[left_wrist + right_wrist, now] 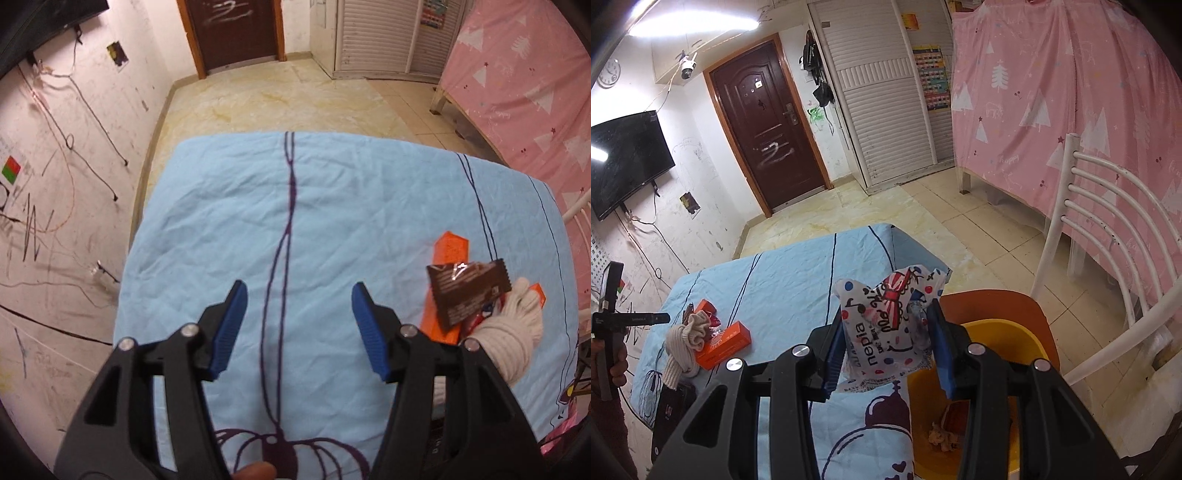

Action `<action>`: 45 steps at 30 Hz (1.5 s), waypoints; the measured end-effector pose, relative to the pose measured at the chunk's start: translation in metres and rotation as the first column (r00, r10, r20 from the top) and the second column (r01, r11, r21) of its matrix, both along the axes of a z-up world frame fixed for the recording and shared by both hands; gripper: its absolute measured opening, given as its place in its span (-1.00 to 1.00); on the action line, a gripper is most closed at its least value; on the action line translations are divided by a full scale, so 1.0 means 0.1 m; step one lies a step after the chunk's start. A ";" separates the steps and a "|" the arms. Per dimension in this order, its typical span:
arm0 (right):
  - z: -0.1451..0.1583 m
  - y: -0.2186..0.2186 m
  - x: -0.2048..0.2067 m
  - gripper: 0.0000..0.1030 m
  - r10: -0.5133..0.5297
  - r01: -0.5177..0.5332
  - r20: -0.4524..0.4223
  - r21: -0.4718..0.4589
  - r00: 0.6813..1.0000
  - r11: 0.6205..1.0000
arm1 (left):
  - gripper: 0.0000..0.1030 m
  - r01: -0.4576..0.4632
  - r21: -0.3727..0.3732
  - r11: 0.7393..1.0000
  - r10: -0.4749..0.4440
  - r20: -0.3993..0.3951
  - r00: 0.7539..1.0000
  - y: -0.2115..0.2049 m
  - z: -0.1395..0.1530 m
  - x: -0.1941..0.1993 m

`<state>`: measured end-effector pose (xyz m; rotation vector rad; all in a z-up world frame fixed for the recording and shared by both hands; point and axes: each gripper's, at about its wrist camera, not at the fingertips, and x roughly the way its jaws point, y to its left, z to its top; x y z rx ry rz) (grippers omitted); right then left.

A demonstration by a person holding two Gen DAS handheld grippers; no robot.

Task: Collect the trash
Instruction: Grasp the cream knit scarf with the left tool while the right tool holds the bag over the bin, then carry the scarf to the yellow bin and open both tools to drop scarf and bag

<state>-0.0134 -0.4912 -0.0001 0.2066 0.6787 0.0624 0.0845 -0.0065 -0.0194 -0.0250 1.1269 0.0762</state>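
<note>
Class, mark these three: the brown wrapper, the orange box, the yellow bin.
brown wrapper [467,291], left wrist view, middle of its printed face.
orange box [726,341], right wrist view, its long top face.
yellow bin [1008,334], right wrist view, far inner wall.

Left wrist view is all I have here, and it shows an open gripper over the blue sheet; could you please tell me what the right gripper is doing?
Observer: The right gripper is shut on a crumpled white tissue pack wrapper with dots and a red bow.
Operator: Thank you. Is there a bin nearby?
Observer: A yellow bin sits on an orange chair seat just right of the gripper.
Operator: Is anything in it already?
Observer: Yes, a crumpled scrap and something reddish lie at its bottom.
</note>
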 end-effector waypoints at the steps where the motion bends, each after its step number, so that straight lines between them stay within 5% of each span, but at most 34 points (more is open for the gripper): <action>1: 0.01 -0.01 -0.02 -0.32 -0.002 0.002 0.003 -0.001 1.000 1.000 | 0.09 -0.001 -0.022 1.000 0.001 -0.007 1.000 0.04 0.00 -0.02; 8: 0.05 -0.17 -0.12 -0.32 -0.053 0.053 0.020 0.012 0.998 0.999 | 0.10 0.124 -0.170 0.978 -0.122 0.026 0.992 -0.21 0.18 -0.11; 14: 0.07 -0.26 -0.22 -0.32 -0.079 0.079 0.030 0.013 0.996 0.997 | 0.18 0.230 -0.156 0.961 -0.228 0.030 0.973 -0.77 0.20 -0.07; 25: 0.04 -0.43 -0.27 -0.32 -0.120 0.119 0.036 0.037 0.992 0.992 | 0.48 0.344 -0.177 0.922 -0.336 0.074 0.939 -1.12 0.28 -0.42; 36: -0.11 -0.50 -0.30 -0.31 -0.134 0.134 0.000 0.044 0.991 0.990 | 0.54 0.373 -0.100 0.922 -0.375 -0.002 0.927 -1.35 -0.10 -0.37; 40: -0.17 -0.51 -0.31 -0.31 -0.131 0.131 -0.005 0.051 0.991 0.990 | 0.11 0.374 -0.058 0.926 -0.374 0.010 0.927 -1.39 -0.11 -0.42; 45: -0.21 -0.51 -0.30 -0.31 -0.123 0.124 -0.012 0.060 0.992 0.991 | 0.02 0.359 -0.051 0.932 -0.358 0.028 0.933 -1.35 -0.05 -0.48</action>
